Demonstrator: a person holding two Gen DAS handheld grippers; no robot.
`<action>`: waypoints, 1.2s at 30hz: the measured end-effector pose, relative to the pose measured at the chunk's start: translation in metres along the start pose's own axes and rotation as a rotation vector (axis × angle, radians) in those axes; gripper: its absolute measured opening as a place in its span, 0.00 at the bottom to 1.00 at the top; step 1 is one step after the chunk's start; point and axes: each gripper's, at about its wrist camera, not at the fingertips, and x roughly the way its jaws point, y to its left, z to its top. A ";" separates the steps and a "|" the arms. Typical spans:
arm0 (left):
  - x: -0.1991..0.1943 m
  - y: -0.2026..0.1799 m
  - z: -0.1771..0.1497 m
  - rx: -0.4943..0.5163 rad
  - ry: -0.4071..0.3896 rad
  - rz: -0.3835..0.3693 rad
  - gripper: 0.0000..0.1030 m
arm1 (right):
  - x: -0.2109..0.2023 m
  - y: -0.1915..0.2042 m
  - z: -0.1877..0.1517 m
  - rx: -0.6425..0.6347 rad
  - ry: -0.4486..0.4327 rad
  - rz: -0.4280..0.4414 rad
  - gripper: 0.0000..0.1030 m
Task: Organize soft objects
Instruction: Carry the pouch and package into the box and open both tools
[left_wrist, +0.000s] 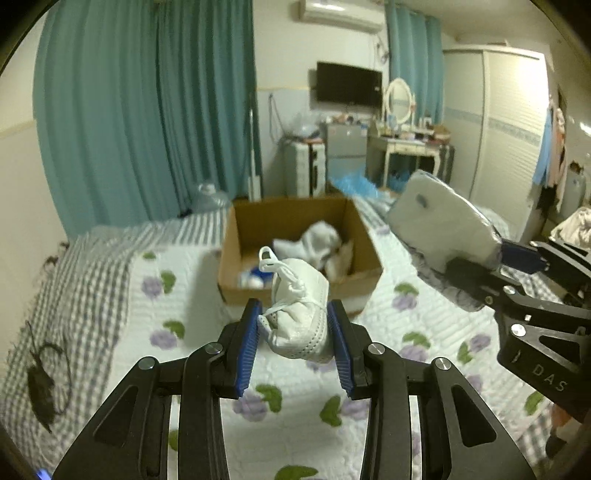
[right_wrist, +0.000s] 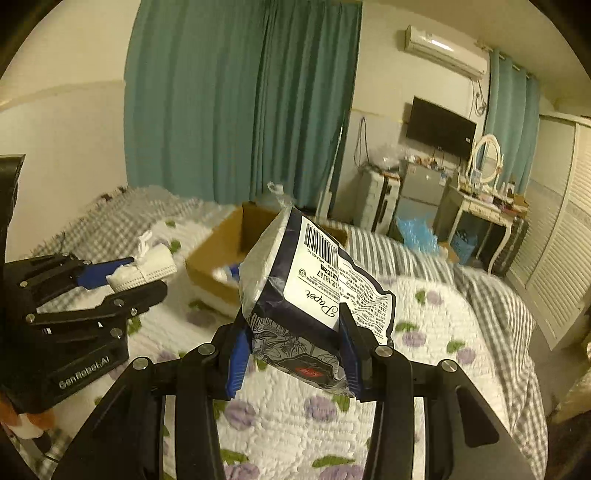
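Observation:
My left gripper (left_wrist: 293, 325) is shut on a small white lace-up shoe (left_wrist: 299, 314) and holds it above the bed, in front of an open cardboard box (left_wrist: 365, 236). The box holds white soft items (left_wrist: 317, 242). My right gripper (right_wrist: 293, 339) is shut on a pack of tissue paper (right_wrist: 306, 288) with a barcode label, held up over the bed. In the left wrist view the pack (left_wrist: 443, 225) hangs right of the box. In the right wrist view the left gripper (right_wrist: 125, 277) with the shoe (right_wrist: 151, 266) is at the left, and the box (right_wrist: 210, 258) lies behind.
The bed has a white quilt with purple flowers (left_wrist: 184, 332) and a grey checked blanket (left_wrist: 74, 280). Teal curtains (left_wrist: 147, 110) hang behind. A dressing table (left_wrist: 406, 147), a wardrobe (left_wrist: 498, 122) and a suitcase (left_wrist: 303, 166) stand beyond the bed.

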 end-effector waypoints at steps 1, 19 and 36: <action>-0.003 0.000 0.005 0.002 -0.012 -0.002 0.35 | -0.004 0.001 0.011 -0.009 -0.018 0.002 0.41; 0.091 0.033 0.097 0.019 -0.084 0.022 0.35 | 0.098 -0.022 0.123 0.040 -0.085 0.102 0.41; 0.230 0.030 0.071 0.047 0.061 0.046 0.35 | 0.266 -0.043 0.071 0.124 0.107 0.232 0.42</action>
